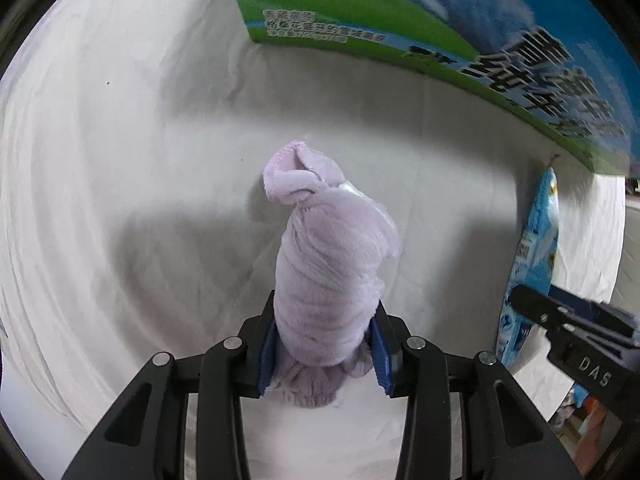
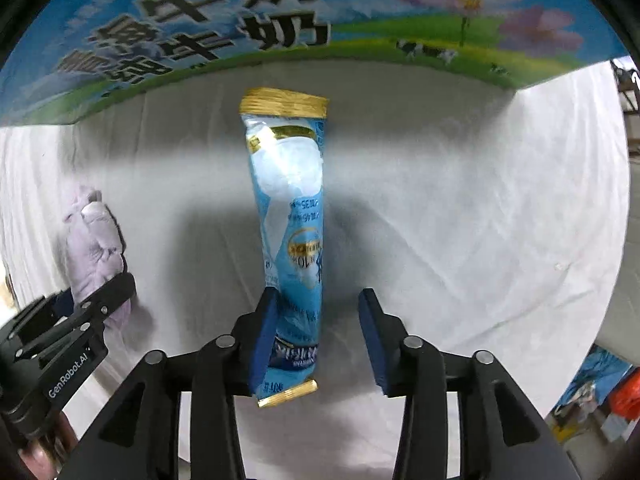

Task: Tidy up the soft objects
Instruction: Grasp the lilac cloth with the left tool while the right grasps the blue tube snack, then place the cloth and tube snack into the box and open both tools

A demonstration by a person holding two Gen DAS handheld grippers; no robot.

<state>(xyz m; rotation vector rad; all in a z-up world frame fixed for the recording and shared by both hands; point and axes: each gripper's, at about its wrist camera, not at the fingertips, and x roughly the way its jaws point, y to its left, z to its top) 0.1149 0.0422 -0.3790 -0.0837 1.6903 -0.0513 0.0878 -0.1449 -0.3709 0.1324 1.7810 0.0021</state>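
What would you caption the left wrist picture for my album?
Left gripper squeezes a rolled lilac towel on a white cloth, beside a milk carton.

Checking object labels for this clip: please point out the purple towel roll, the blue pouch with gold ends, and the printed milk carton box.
purple towel roll [image 1: 332, 276], left wrist view, middle of the roll.
blue pouch [image 2: 290, 216], right wrist view, middle of its printed face.
milk carton box [image 2: 248, 12], right wrist view, its printed side.
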